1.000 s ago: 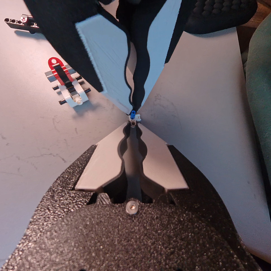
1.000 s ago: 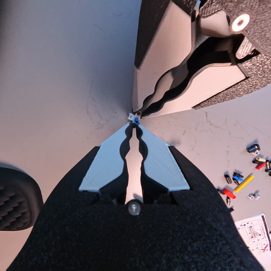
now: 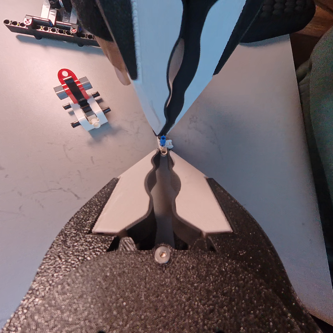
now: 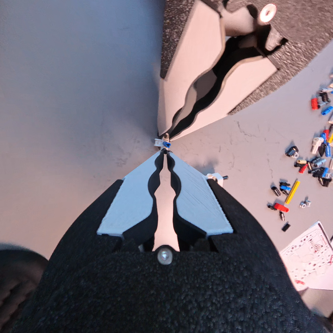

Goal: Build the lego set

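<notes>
Tips of two tools meeting over the grey bench point(image 3: 45, 180), pinched from opposite sides on one tiny assembly. Left tool point(image 3: 163, 153) closed narrow on a small tan connector point(image 3: 164, 151), held at its very tip, dead centre of the left wrist view. Right tool point(image 3: 162, 134) entering from 12 o'clock there, closed down on a blue pin point(image 3: 163, 141) seated in a small white piece point(image 3: 169, 143) just at 3 o'clock of the pin. Same cluster in the right wrist view: right tool point(image 4: 164, 152) nipped shut under the blue pin point(image 4: 166, 143), white piece point(image 4: 157, 142) at 9 o'clock of it, left tool point(image 4: 165, 135) coming in from 1 o'clock.

Around, in the left wrist view: red, white and black sub-assembly point(image 3: 81, 100) lying at 10 o'clock, well apart; long black beam assembly point(image 3: 50, 30) at 11 o'clock, partly hidden behind the right tool's body. In the right wrist view: scatter of loose pieces point(image 4: 317, 162) at 3 o'clock, yellow axle point(image 4: 292, 191) among them, instruction sheet point(image 4: 311, 257) at 4 o'clock. Nothing between tools and held parts.
</notes>
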A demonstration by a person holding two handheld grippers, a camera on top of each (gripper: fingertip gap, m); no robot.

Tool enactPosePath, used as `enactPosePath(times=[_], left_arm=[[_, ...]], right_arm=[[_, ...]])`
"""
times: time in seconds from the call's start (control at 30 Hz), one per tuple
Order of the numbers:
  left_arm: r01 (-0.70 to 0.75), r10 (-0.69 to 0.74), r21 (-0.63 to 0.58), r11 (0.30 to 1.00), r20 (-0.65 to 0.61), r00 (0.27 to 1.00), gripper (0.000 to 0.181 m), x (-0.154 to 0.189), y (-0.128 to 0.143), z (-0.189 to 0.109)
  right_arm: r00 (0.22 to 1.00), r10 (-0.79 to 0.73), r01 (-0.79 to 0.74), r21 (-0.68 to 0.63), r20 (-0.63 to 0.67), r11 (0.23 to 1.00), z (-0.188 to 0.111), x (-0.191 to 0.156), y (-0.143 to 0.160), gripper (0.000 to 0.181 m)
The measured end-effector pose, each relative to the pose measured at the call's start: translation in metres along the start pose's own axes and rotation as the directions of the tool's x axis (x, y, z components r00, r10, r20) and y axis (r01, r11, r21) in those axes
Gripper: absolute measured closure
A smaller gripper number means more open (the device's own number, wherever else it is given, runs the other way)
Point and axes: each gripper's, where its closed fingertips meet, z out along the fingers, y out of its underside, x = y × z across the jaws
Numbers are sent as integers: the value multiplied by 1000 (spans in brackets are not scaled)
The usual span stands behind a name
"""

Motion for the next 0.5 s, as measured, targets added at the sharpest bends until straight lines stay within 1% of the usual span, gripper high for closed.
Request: enactPosePath(times=[0.03, 0.07, 0.13, 0.23, 0.3, 0.37, 0.47, 0.5], left_arm=[[3, -3, 1, 1000, 3, 1000, 174, 0, 0, 0], [7, -7, 2, 1000, 5, 1000, 174, 0, 0, 0], [17, -17, 12, 1000, 1, 1000, 174, 0, -1, -1], [55, -55, 50, 997, -15, 998, 174, -2, -5, -6], [48, -48, 61, 997, -1, 999, 174, -5, -7, -8], [23, -25, 75, 997, 32, 999, 174, -7, -9, -9], [-47, 34, 106, 993, 122, 992, 174, -14, -16, -14], [-73, 52, 127, 989, 161, 986, 174, -17, -20, -17]], right_arm=[[999, 34, -33, 41, -30, 999, -1, 1, 0, 173], [996, 69, -65, 80, -51, 995, -2, 1, -1, 162], [986, 126, -108, 157, -109, 982, -6, 2, -3, 152], [960, 165, -107, 247, -226, 963, -14, 5, -6, 145], [934, 236, -150, 306, -269, 940, -17, 8, -7, 145], [906, 359, -258, 382, -224, 888, -17, 8, -7, 143], [826, 550, -432, 489, -121, 758, -20, 15, -4, 140], [789, 609, -484, 526, -84, 699, -24, 20, -2, 140]])
